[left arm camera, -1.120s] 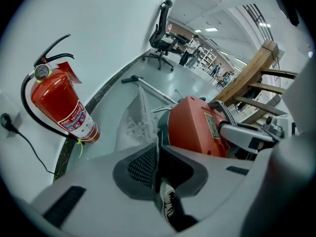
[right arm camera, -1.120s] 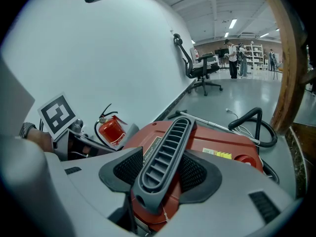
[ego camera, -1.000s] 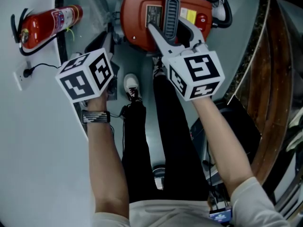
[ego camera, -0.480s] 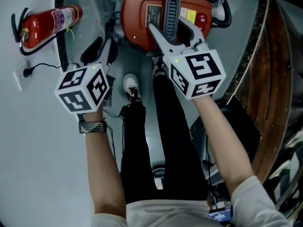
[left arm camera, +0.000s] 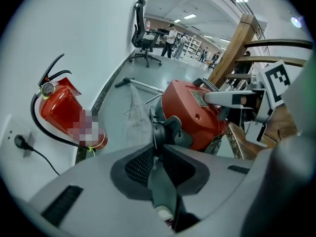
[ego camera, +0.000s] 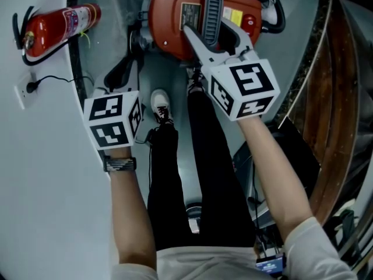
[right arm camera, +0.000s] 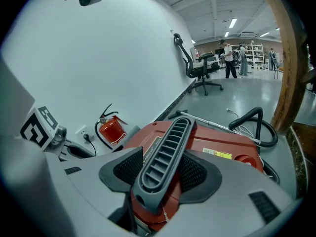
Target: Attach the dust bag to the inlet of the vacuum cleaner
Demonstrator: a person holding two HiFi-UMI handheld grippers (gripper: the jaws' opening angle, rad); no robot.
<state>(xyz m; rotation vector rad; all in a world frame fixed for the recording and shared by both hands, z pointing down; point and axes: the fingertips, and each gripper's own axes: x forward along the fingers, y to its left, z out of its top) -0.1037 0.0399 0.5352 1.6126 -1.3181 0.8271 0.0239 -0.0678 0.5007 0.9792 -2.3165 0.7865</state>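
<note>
The red vacuum cleaner point(ego camera: 180, 25) stands on the floor ahead of me. Its dark inlet collar point(ego camera: 139, 39) juts out on its left side. A clear crinkled bag point(left arm camera: 134, 113) lies on the floor beyond the inlet. My left gripper point(ego camera: 129, 57) hangs just short of the inlet point(left arm camera: 165, 130). It is open, and its jaws have just been closing to a narrow gap with nothing between them. My right gripper point(ego camera: 211, 37) is shut on the vacuum's grey ribbed handle point(right arm camera: 165, 157), on top of the red body point(right arm camera: 217, 144).
A red fire extinguisher point(ego camera: 55, 25) lies by the white wall at left, near a wall socket point(ego camera: 26, 89). A black hose point(right arm camera: 252, 120) curls behind the vacuum. Wooden stair rails point(ego camera: 335, 98) run along the right. The person's legs and a white shoe point(ego camera: 162, 107) are below the vacuum.
The left gripper has drawn back from the inlet toward the person and rolled. Its jaws spread wide, then narrowed. The right gripper has kept still on the handle.
</note>
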